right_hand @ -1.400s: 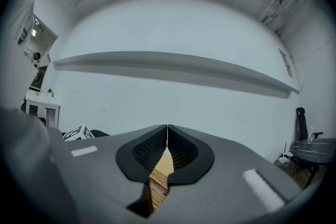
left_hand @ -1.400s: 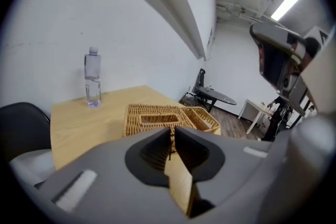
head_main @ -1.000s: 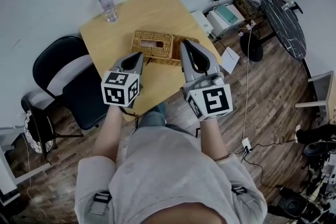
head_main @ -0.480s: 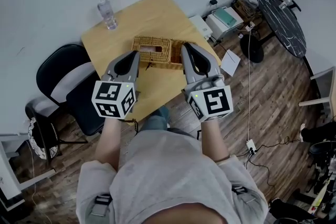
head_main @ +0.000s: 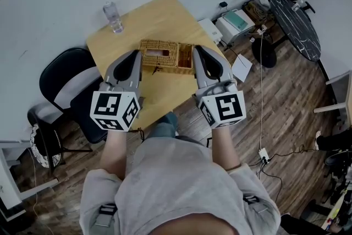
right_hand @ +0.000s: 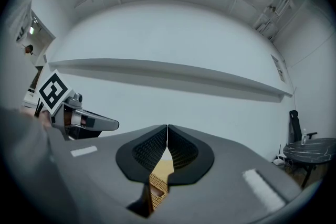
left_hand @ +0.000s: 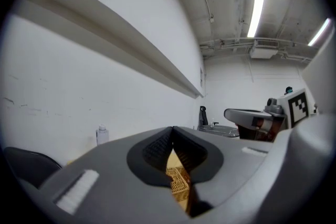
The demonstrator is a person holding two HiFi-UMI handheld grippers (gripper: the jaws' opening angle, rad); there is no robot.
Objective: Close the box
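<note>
The person is standing at the near edge of the light wooden square table (head_main: 165, 14) and holding a gripper up in each hand. The brown woven wicker box (head_main: 159, 53) is lying near the middle of the table. It is showing a dark rectangular slot in its top, and a second woven part, open at the top, is lying against its right end. In the head view the left gripper (head_main: 135, 58) is hanging over the box's left end and the right gripper (head_main: 198, 52) over its right end, both raised in the air and apart from it.

In its own view the left gripper (left_hand: 172, 128) is pointing at the white wall (left_hand: 79, 92). Its jaws are meeting at the tips with nothing between them, and a strip of wicker and tabletop is showing through the gap beneath. The right gripper (right_hand: 167, 127) is likewise pressing its jaws together on nothing, with wicker showing below the tips. Each gripper is appearing at the side of the other's view.

A clear plastic water bottle (head_main: 113, 16) is standing upright at the far left corner of the table, well apart from the box, and a black chair (head_main: 63, 82) is sitting at the table's left side
</note>
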